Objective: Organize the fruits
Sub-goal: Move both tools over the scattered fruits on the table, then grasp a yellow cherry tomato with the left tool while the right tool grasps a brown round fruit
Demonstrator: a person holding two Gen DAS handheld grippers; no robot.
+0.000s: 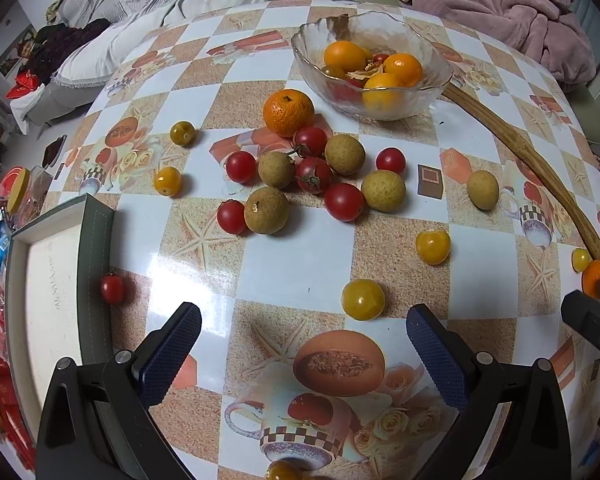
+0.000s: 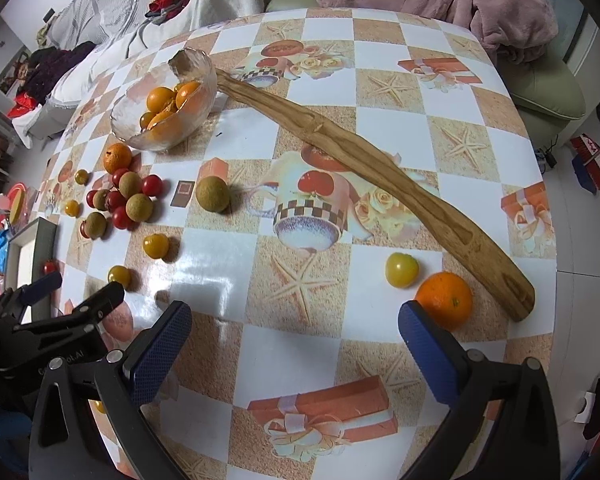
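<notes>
- On the checked tablecloth (image 1: 300,256) most of the fruit lies loose: cherry tomatoes (image 1: 343,201) and brown longans (image 1: 266,210) bunched mid-table beside a mandarin (image 1: 288,112), with small yellow tomatoes (image 1: 363,299) scattered apart from them.
- The glass bowl (image 1: 436,80) at the far side already holds several orange and red fruits, so the sorting looks partly done, with a good deal left.
- The left gripper (image 1: 304,344) hovers over bare cloth with its jaws wide apart and nothing between them; the nearest fruit is the yellow tomato just ahead of its right finger.
- The right gripper (image 2: 295,340) is likewise spread wide and empty. A second mandarin (image 2: 444,294) sits just beyond its right fingertip, beside the end of a long wooden tool (image 2: 380,168), with a yellow-green tomato (image 2: 401,270) next to it.
- The step in hand appears to be choosing the next piece.
- For the right side, that likely means shifting rightward to straddle the mandarin, closing gently, and keeping clear of the wooden tool.
- Round fruit may roll if nudged off-centre.
</notes>
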